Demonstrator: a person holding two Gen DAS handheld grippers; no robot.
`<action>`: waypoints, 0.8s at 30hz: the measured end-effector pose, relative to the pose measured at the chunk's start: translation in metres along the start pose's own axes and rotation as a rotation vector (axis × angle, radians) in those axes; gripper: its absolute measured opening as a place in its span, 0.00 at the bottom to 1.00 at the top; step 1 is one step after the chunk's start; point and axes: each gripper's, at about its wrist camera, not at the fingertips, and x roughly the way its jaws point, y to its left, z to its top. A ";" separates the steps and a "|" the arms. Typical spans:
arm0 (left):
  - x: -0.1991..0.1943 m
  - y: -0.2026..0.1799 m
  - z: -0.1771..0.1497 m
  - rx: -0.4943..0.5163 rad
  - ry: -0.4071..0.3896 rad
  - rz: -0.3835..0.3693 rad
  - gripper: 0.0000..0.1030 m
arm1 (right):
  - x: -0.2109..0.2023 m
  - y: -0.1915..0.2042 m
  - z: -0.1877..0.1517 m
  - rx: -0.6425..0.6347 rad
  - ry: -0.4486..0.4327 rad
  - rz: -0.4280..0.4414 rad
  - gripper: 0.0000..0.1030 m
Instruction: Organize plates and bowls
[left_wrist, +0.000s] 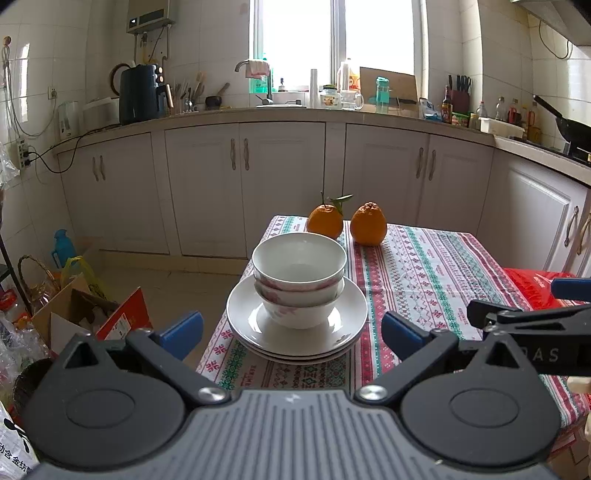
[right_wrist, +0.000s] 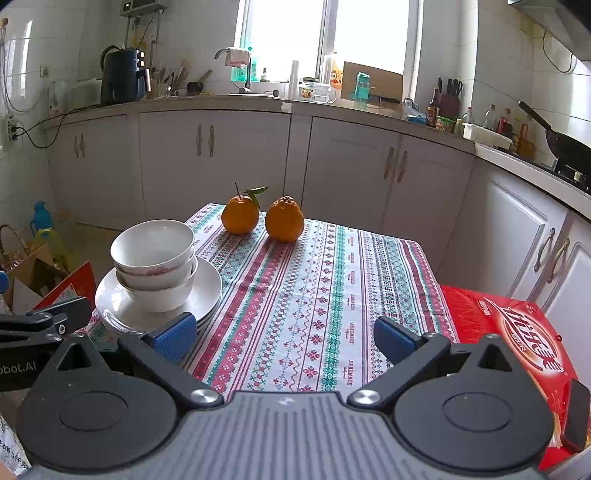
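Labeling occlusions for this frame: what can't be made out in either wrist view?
- Plate stack: count unclear in both views; rims overlap, and the bowls cover the middle.
- Near table edge: hidden by each gripper's body.
- Red box: cut off by the left view's right edge; partly behind the right gripper in the right view.
- Counter bottles: too small to identify.
- Left gripper: jaws open, nothing held.
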 end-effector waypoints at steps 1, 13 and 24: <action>0.000 0.000 0.001 0.000 0.000 0.000 0.99 | 0.000 -0.001 0.000 0.001 0.000 0.000 1.00; 0.001 -0.002 0.001 0.003 0.005 -0.001 0.99 | 0.001 -0.003 0.001 0.002 0.001 -0.012 1.00; 0.005 -0.003 0.003 0.004 0.015 -0.003 0.99 | 0.004 -0.003 0.001 0.001 0.005 -0.021 1.00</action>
